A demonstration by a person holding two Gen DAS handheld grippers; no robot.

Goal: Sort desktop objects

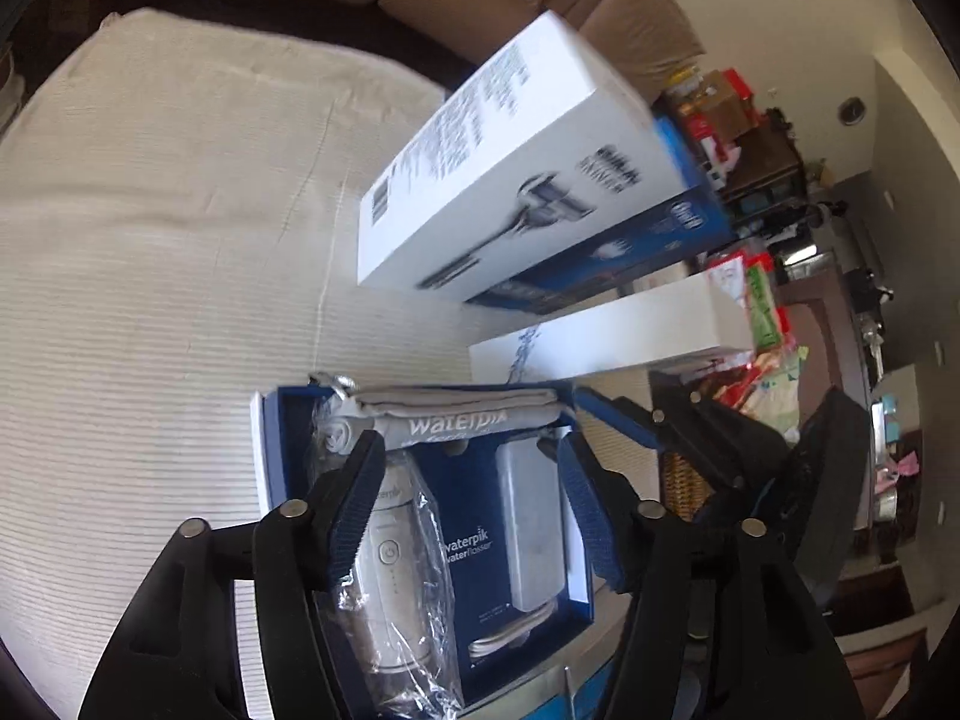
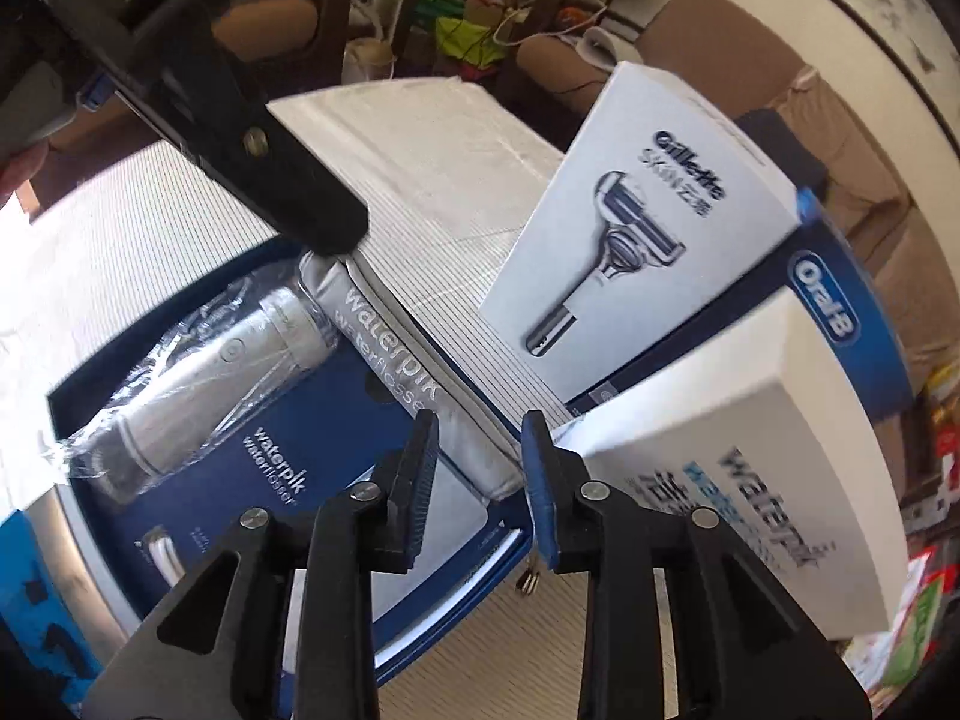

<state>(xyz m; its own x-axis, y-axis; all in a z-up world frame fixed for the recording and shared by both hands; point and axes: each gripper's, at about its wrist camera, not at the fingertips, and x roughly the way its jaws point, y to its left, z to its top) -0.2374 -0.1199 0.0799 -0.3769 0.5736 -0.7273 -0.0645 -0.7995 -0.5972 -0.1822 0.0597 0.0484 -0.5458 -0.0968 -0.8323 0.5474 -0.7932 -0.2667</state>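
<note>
Your left gripper (image 1: pixel 471 450) hovers spread wide over the open Waterpik box (image 1: pixel 480 540), holding nothing, your right gripper (image 2: pixel 480 426) gapes above the grey pouch (image 2: pixel 390 336) along that box's far edge, and beyond stands the Gillette box (image 2: pixel 636 228) on the cloth-covered table (image 1: pixel 180 210)

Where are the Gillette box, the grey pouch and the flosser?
Gillette box (image 2: pixel 636 228): right wrist view, printed front.
Grey pouch (image 2: pixel 390 330): right wrist view, lettered face.
Flosser (image 1: pixel 390 564): left wrist view, body near button.
</note>
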